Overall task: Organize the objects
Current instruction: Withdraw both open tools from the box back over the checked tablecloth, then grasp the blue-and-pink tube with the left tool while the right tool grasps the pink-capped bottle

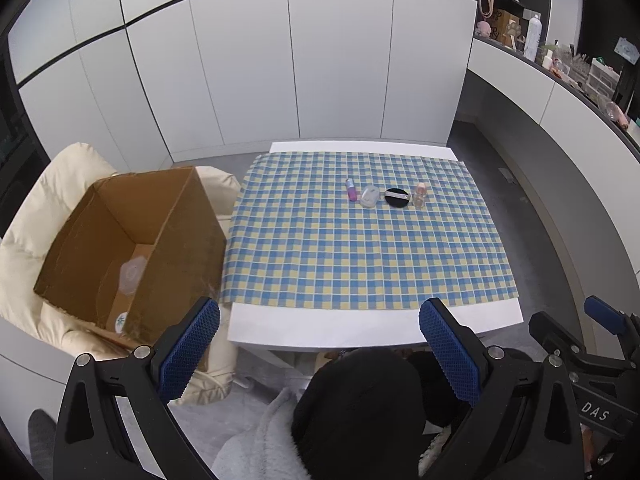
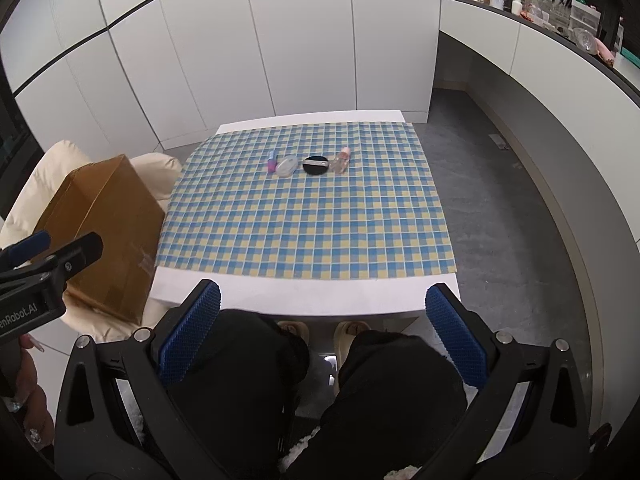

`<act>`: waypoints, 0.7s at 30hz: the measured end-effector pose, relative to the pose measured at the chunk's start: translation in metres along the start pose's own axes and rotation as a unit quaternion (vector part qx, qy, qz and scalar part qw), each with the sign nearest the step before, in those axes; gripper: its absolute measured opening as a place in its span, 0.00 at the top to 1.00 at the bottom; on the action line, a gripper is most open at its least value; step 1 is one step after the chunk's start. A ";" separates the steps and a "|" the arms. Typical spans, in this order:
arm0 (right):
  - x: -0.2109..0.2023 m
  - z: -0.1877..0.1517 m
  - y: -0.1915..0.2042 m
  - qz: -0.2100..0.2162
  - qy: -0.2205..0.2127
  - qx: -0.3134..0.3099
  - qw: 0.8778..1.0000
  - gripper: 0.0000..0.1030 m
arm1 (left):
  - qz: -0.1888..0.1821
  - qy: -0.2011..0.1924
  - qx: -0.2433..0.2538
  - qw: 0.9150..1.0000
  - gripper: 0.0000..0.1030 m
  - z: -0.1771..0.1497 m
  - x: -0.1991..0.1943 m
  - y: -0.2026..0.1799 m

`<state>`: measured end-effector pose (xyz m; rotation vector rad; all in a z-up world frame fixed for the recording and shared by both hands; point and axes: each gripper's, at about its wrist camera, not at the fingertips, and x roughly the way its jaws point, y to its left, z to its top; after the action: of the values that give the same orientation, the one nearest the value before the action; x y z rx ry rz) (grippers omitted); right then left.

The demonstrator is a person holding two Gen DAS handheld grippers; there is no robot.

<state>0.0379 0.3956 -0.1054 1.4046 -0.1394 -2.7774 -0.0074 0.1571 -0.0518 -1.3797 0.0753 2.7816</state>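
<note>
Nearest the lens in both views are the person's knees in black trousers [image 2: 384, 392], filling the bottom centre of each frame; the left gripper [image 1: 319, 344] frames them with its blue pads well apart and nothing between them; the right gripper [image 2: 323, 328] likewise stands wide apart and empty, low in its own frame, with slippered feet showing just beyond under the table edge.

The table [image 1: 352, 328] sits mid-frame, covered by a blue and yellow checked cloth [image 1: 360, 248]; on its far half, just above the frame's centre, four small things lie in a neat row, close beside one another: a pink tube [image 1: 351, 191] at the left, then a clear lidded pot [image 1: 369, 197], a black round compact [image 1: 397, 197], and a small clear bottle [image 1: 419, 196] with a pale pink cap at the right.

At the left of the left wrist view an open cardboard box [image 1: 132, 248] rests on a cream cushioned chair [image 1: 48, 208], beside the table; a pale, clear thing lies on its floor, too faint to name.

In my judgement the work is barely begun; all four items are on the cloth, untouched, and both tools hang well short of them, near the table's front edge; if the box is the goal, each item has yet to be lifted and carried left into it.
</note>
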 end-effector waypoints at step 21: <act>0.126 0.069 -0.008 -0.032 0.020 0.003 0.999 0.00 | 0.002 0.048 -0.020 0.999 0.03 0.056 0.123 -0.001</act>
<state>-0.0922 0.4006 -0.1672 1.4926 -0.1038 -2.7997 -0.1261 0.1624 -0.1164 -1.5230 0.0239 2.7337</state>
